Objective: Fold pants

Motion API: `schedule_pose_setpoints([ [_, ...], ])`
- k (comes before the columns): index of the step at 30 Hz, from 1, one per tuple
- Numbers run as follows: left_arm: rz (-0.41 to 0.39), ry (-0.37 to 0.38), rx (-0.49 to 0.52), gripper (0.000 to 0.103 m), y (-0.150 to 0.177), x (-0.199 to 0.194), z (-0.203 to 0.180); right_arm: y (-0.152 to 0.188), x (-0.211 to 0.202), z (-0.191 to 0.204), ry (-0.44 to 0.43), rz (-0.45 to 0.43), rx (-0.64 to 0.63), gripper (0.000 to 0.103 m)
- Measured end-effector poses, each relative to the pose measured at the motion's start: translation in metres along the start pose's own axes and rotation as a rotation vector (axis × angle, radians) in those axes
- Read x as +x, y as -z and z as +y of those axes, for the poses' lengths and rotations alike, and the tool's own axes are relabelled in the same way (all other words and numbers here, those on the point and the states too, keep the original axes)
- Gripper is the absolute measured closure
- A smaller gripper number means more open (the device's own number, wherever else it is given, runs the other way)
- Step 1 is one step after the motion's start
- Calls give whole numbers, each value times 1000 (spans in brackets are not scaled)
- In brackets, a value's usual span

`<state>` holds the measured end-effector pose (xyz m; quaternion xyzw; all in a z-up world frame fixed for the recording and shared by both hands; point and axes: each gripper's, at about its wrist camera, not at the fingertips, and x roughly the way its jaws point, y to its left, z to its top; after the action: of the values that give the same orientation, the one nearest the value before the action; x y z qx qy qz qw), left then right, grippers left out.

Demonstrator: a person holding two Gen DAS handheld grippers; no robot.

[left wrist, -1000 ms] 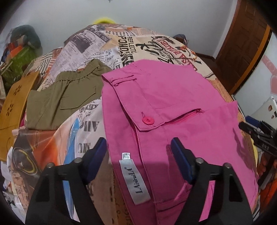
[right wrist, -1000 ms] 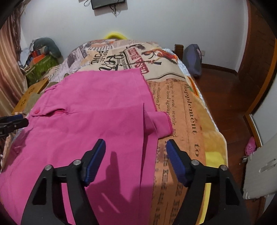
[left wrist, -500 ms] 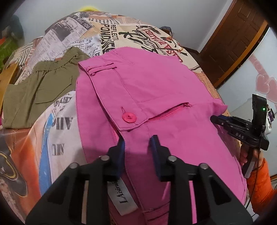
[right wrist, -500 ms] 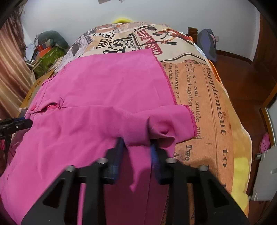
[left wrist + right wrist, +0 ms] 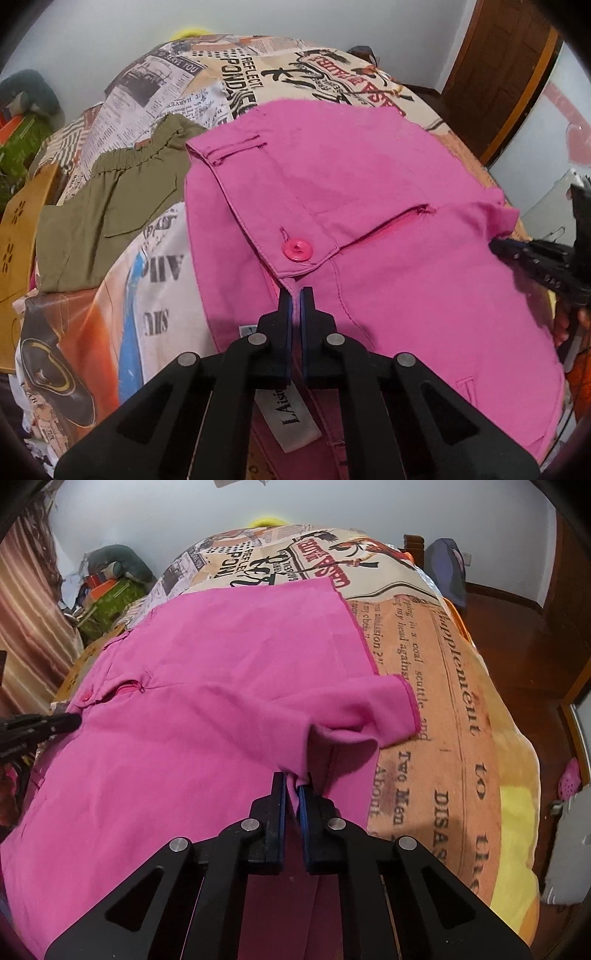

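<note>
Pink pants [image 5: 369, 206] lie spread on a bed with a newspaper-print cover. My left gripper [image 5: 296, 295] is shut on their waistband edge, just below the pink button [image 5: 296, 249] and above a white label [image 5: 291, 417]. In the right wrist view the same pink pants [image 5: 207, 686] fill the left and middle. There my right gripper [image 5: 292, 781] is shut on a pinched fold of fabric at the leg hem, which bunches up ahead of the fingers. The other gripper shows at the far edge of each view: the right gripper [image 5: 535, 262] and the left gripper [image 5: 40, 727].
Olive green pants [image 5: 107, 206] lie on the bed cover [image 5: 461, 716] to the left of the pink ones. Clutter and a green bag [image 5: 107, 605] sit by the far left wall. The wooden floor [image 5: 517, 635] and a dark bag [image 5: 447, 568] are beyond the bed's right edge.
Both grippers went from wide open to shut, each closing on the pink fabric. The hem near the right gripper has bunched and lifted into a fold.
</note>
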<state>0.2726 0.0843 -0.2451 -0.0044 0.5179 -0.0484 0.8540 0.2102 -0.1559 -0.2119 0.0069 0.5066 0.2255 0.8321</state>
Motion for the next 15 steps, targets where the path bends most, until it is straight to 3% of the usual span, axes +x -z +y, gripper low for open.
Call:
schedule_pose_setpoints([
  [7, -6, -4, -32, 90, -7, -17, 4, -6, -17, -3, 3, -18, 15, 91],
  [11, -60, -24, -62, 64, -17, -29, 12, -19, -32, -10, 26, -84, 31, 67],
  [15, -82, -29, -73, 60, -31, -27, 18, -37, -32, -17, 44, -127, 39, 64],
])
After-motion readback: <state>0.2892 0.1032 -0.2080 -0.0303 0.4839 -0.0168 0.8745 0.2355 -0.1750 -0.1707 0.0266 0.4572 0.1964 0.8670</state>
